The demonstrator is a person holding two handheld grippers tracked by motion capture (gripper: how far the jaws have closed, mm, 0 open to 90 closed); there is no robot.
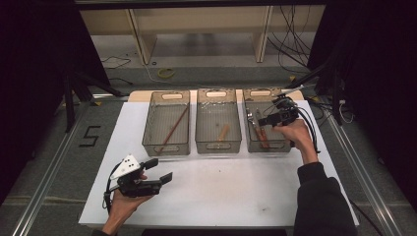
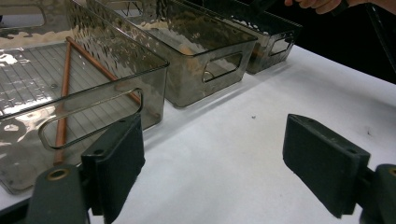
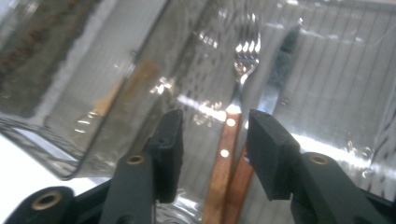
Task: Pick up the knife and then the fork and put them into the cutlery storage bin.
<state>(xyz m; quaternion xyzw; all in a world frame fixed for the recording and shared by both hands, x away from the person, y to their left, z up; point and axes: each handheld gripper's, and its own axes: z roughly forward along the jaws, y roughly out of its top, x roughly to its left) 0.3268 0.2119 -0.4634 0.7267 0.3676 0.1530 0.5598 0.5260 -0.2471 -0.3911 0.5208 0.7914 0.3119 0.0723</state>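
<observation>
White sheeting is covering the table (image 1: 216,191), and dark curtains are hanging on both sides of the room, with pale shelving and loose cables on the floor behind. From the high view, three smoky clear bins are sitting side by side along the far part of the sheet. The left bin (image 1: 166,123) is holding a long wooden stick (image 1: 173,130) lying on a slant; the middle bin (image 1: 218,120) is holding a short wooden piece (image 1: 223,132). The right bin (image 1: 265,139) is where the right gripper (image 1: 259,121) is hovering, its jaws pointing in over the cutlery lying there. The left gripper (image 1: 158,170) is resting low at the near left of the sheet, well apart from the bins, jaws spread wide with nothing between them.

Looking along the left gripper's jaws, the two black pads are standing far apart over bare white sheet. The left bin (image 2: 116,100) is sitting just beyond them, the stick (image 2: 63,100) showing through its wall, and the other two bins are running off behind it (a hand is peeking in at the top edge).

Looking along the right gripper's jaws, they are standing partly open, and nothing is pinched between the pads. Beneath them, on the ribbed floor of the bin, a fork (image 3: 233,116) with a riveted wooden handle is lying beside a knife (image 3: 275,70), the two handles touching near the bottom.
</observation>
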